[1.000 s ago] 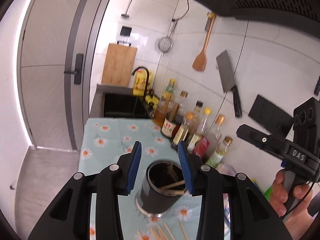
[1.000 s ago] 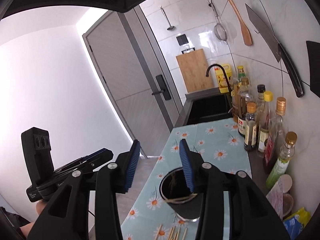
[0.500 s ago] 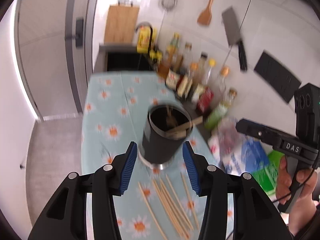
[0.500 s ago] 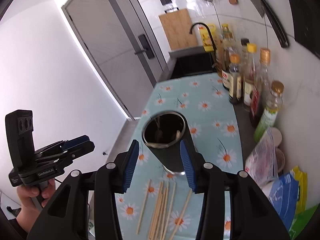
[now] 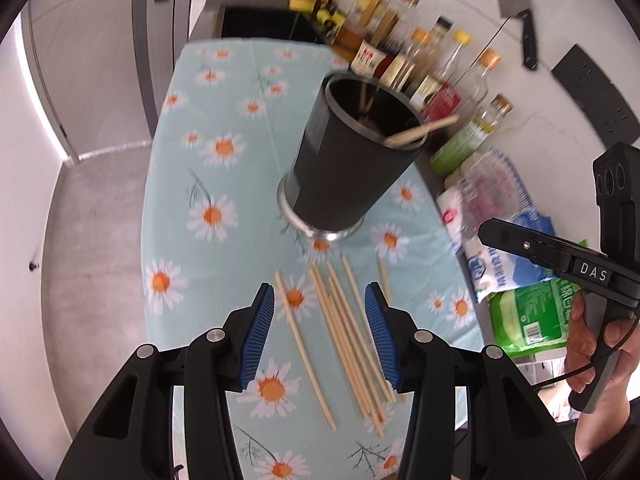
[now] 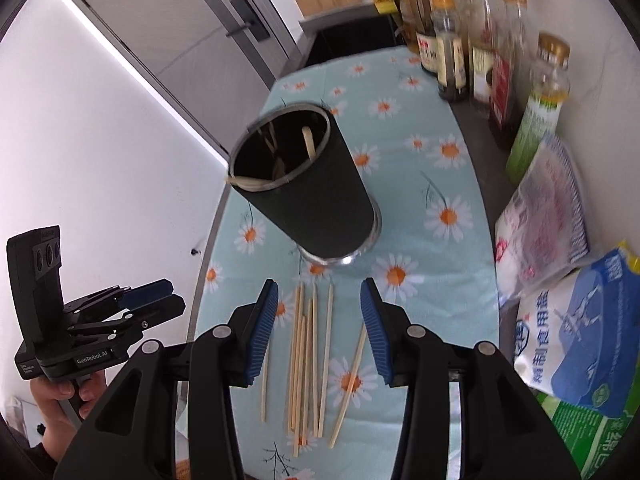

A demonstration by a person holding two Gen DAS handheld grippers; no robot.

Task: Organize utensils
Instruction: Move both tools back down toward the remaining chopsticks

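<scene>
Several wooden chopsticks (image 5: 344, 324) lie loose on the daisy tablecloth (image 5: 224, 128), in front of a black holder cup (image 5: 348, 164) that has a few chopsticks in it. My left gripper (image 5: 320, 336) is open and empty, above the loose chopsticks. My right gripper (image 6: 320, 332) is open and empty too, above the same chopsticks (image 6: 308, 348), with the cup (image 6: 308, 192) beyond it. Each gripper shows at the side of the other's view, the right one (image 5: 532, 248) and the left one (image 6: 132, 300).
Sauce and oil bottles (image 5: 432, 68) stand in a row along the tiled wall. Bags of salt and food (image 6: 584, 320) lie at the right of the counter. A sink (image 5: 264, 24) is beyond the cloth. A cleaver (image 5: 516, 4) hangs on the wall.
Both grippers have tilted downward and pulled back from the cup, so the loose chopsticks on the cloth now lie under the open fingers. Nothing was picked up.
</scene>
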